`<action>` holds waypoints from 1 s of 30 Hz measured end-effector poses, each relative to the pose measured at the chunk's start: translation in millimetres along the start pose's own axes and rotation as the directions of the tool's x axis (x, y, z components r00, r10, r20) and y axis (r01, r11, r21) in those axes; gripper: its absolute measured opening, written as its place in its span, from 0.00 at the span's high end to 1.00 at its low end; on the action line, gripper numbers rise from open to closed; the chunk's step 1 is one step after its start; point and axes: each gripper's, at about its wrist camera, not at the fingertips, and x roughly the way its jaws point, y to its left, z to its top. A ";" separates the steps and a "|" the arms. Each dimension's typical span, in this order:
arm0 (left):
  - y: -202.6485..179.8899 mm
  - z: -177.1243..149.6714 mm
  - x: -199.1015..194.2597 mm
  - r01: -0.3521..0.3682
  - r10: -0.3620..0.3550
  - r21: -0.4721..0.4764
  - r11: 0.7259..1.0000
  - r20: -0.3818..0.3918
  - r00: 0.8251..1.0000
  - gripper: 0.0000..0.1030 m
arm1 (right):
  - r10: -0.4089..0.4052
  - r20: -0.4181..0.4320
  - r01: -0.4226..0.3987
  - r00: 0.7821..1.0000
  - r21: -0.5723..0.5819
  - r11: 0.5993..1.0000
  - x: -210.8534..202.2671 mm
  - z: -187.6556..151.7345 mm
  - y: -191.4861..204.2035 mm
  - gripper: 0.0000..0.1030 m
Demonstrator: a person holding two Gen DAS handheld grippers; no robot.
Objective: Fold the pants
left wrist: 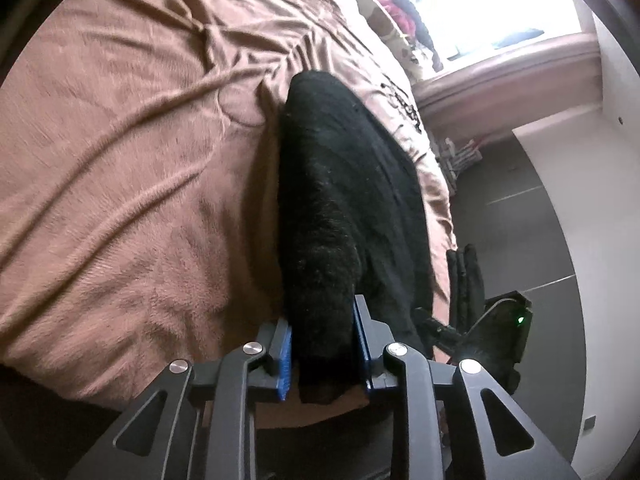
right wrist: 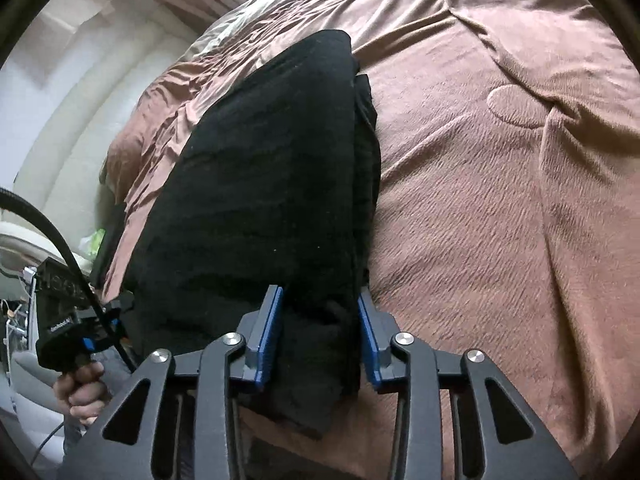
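Observation:
Black pants [left wrist: 340, 184] lie in a long folded strip on a brown bedspread [left wrist: 132, 168], running away from me near the bed's side edge. My left gripper [left wrist: 324, 344] is shut on their near end, with dark cloth filling the gap between the blue pads [left wrist: 285, 356]. In the right wrist view the pants [right wrist: 264, 184] look broad and layered. My right gripper [right wrist: 318, 328] is shut on the near edge there, the cloth bunched between its pads [right wrist: 267, 334]. A loose end of the fabric hangs below both sets of jaws.
The bedspread [right wrist: 500, 200] spreads wide and wrinkled beside the pants. A person's hand [right wrist: 82, 390] holds the other gripper's handle at lower left. Grey tiled floor [left wrist: 516, 220], a white wall and a bright window lie beyond the bed's edge.

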 end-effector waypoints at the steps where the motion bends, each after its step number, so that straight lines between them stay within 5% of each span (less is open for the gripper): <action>1: -0.6 0.2 -4.4 -0.004 0.004 0.002 1.000 0.005 1.000 0.74 | 0.003 -0.003 -0.003 1.000 -0.003 1.000 -0.2 -0.6 2.1 0.71; 24: 46.4 -22.2 -79.8 -0.069 0.071 -0.046 0.997 0.047 0.996 0.74 | 0.068 -0.063 -0.069 0.996 -0.015 0.998 18.2 -41.3 56.4 0.73; 30: 55.2 -15.7 -69.7 -0.175 0.174 -0.037 0.984 -0.027 0.984 0.66 | 0.050 -0.073 -0.051 0.996 -0.013 0.999 25.9 -38.3 52.4 0.73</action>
